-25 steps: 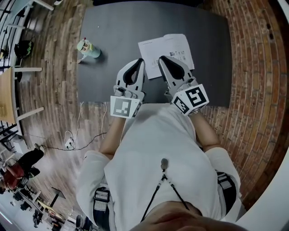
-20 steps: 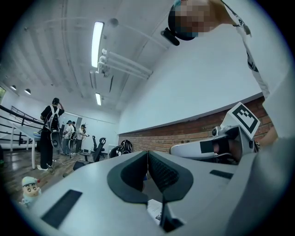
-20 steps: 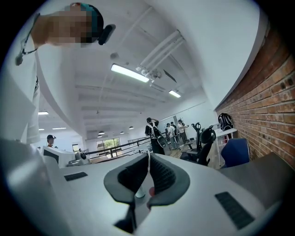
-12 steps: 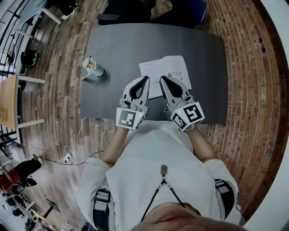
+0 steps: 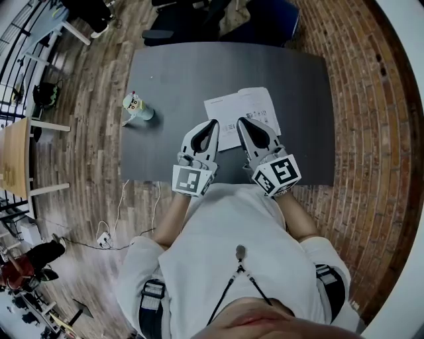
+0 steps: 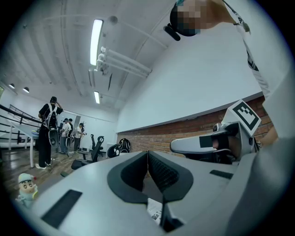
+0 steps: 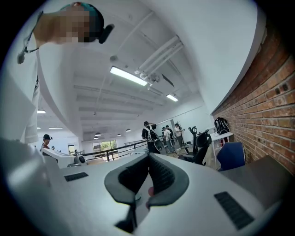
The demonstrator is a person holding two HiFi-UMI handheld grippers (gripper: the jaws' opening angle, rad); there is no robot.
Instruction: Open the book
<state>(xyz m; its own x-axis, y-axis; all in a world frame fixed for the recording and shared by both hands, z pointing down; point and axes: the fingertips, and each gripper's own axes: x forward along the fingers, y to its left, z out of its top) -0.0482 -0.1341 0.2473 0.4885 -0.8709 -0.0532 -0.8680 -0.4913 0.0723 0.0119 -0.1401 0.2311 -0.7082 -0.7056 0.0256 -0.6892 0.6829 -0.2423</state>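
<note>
A white book (image 5: 246, 109) with printed pages lies flat on the dark grey table (image 5: 172, 79), right of its middle. My left gripper (image 5: 213, 123) hovers over the book's near left part, its jaws shut with nothing in them. My right gripper (image 5: 240, 121) is beside it over the book's near edge, also shut and empty. In the left gripper view the left gripper (image 6: 147, 153) has its tips touching, and a strip of printed page (image 6: 154, 213) shows beneath. The right gripper view shows the right gripper (image 7: 148, 156) closed, pointing level across the room.
A small toy figure (image 5: 136, 106) stands near the table's left edge. Chairs (image 5: 265, 16) sit beyond the far edge. The table's near edge (image 5: 225, 180) runs just under my hands. People stand in the distance (image 6: 48, 131). A brick wall (image 7: 267, 115) lies on the right.
The head view has shifted, so the table and book sit lower in the picture. Both grippers keep their places by the book's near edge.
</note>
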